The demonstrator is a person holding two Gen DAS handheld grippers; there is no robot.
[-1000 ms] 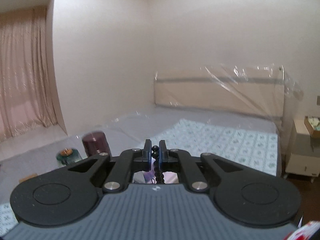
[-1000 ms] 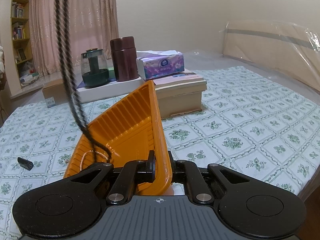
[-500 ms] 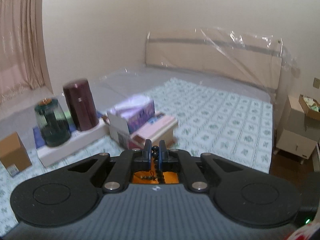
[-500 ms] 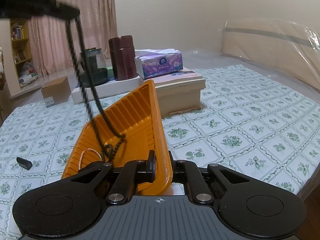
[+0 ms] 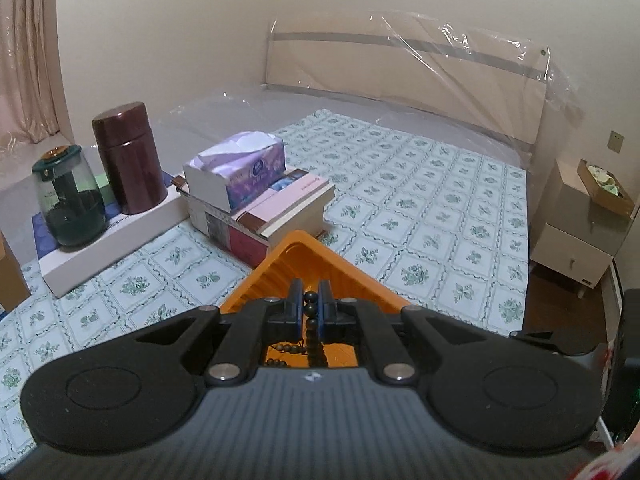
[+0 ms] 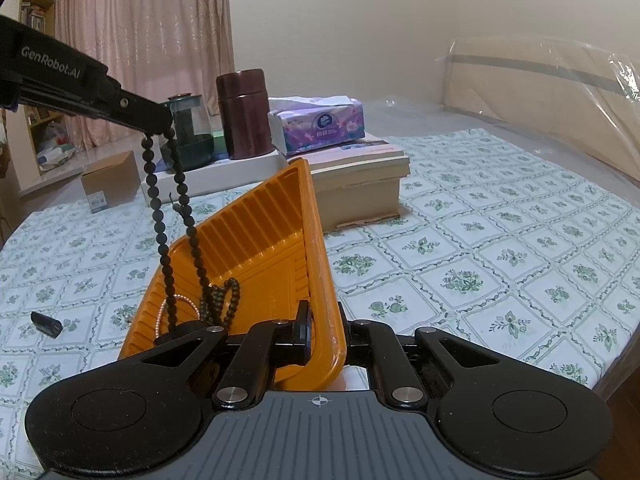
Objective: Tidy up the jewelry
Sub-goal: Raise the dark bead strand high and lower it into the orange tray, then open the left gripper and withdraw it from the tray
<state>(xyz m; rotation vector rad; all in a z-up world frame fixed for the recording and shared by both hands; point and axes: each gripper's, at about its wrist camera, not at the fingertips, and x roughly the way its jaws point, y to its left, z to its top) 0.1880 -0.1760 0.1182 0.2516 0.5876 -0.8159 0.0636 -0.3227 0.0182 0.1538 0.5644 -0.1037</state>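
Your left tongs (image 5: pixel 311 307) are clamped on a long strand of dark round beads (image 6: pixel 164 216), pinching it near its top. In the right wrist view the left tongs (image 6: pixel 162 126) reach in from the upper left, and the strand hangs from them in two lines down into a ribbed orange plastic tray (image 6: pixel 256 256), where its lower end lies in a small heap on the tray floor. Just beside that heap lies a thin chain of pale pink beads (image 6: pixel 168 308), curved along the tray's near left side. In the left wrist view the dark beads (image 5: pixel 311 322) run down between the fingers and the orange tray (image 5: pixel 320 264) sits right beneath them.

Your right tongs (image 6: pixel 325 320) are clamped on the tray's right-hand rim, holding the tray tilted so that this edge stands higher than the left one.

The tray is over a bed with a green-and-white floral cover (image 6: pixel 480 264). On the cover to the left of the tray lies a small black cylindrical object (image 6: pixel 47 323), well apart from it. Behind the tray stands a stack of books (image 6: pixel 360 176) with a purple tissue box (image 6: pixel 320 124) on top. Left of that, a flat white box (image 5: pixel 112 232) carries a dark maroon cylindrical canister (image 6: pixel 242 114) and a green-tinted glass jar (image 5: pixel 68 200). A brown cardboard box (image 6: pixel 108 186) sits on the floor beyond the bed's left edge, and a headboard wrapped in clear plastic (image 5: pixel 404 76) stands at the far end.
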